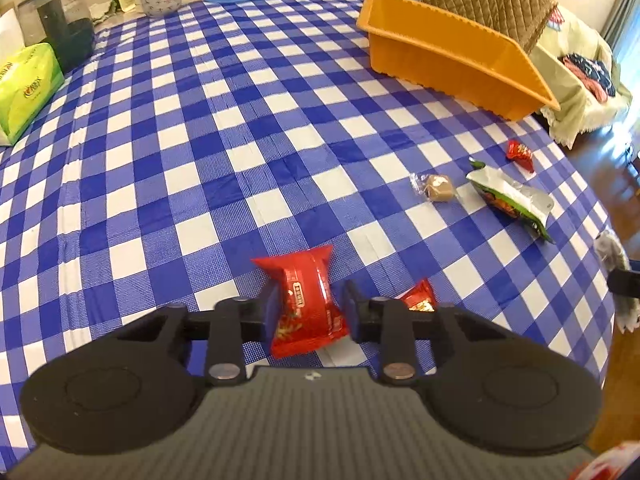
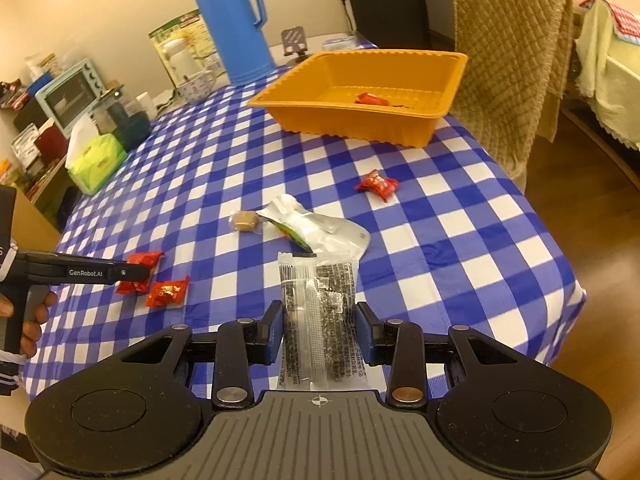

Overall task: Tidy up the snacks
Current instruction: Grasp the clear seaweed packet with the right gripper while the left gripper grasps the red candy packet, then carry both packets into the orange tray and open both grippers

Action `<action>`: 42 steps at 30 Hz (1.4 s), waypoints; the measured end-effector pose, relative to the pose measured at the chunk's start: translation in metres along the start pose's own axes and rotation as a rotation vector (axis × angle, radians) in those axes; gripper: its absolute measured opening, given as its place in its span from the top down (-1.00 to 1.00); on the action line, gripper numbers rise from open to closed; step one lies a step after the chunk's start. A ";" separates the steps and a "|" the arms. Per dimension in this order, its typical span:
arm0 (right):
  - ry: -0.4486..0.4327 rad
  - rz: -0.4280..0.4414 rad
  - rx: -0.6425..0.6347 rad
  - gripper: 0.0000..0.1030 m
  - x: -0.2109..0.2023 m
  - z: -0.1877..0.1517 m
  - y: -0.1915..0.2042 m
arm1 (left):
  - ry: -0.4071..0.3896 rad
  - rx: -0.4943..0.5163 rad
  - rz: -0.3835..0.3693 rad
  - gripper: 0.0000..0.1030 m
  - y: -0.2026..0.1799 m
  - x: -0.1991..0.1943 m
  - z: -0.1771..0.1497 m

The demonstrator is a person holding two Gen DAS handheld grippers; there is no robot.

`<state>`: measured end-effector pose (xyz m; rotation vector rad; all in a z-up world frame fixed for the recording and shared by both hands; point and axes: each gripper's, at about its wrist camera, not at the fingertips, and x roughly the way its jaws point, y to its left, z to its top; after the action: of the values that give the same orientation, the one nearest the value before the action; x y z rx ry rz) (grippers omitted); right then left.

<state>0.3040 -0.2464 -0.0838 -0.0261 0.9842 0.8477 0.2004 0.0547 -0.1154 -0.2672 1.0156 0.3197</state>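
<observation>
In the left wrist view my left gripper is shut on a red snack packet that lies on the blue checked tablecloth, its pads pinching the packet's waist. A small red and gold candy lies just to its right. My right gripper is shut on a clear packet of dark snack, held above the table. The orange basket stands at the far side with a red candy inside. On the cloth lie a brown wrapped candy, an open silver and green packet and another red candy.
A blue thermos, a bowl and a green tissue box stand along the table's far left. A chair with a quilted cover is behind the basket. The table's edge drops off at the right onto a wooden floor. A hand grips the left tool.
</observation>
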 end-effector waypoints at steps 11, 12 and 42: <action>-0.001 -0.007 0.023 0.26 0.003 0.002 -0.001 | -0.002 0.053 0.016 0.61 0.006 -0.005 0.009; -0.003 -0.004 0.024 0.26 0.004 0.004 -0.001 | -0.007 0.056 0.014 0.61 0.006 -0.006 0.011; -0.159 0.064 0.168 0.26 0.070 0.169 0.008 | -0.192 0.313 -0.151 0.61 -0.065 0.013 0.203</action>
<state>0.4393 -0.1334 -0.0351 0.2146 0.9075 0.8104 0.3905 0.0704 -0.0199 -0.0278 0.8364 0.0458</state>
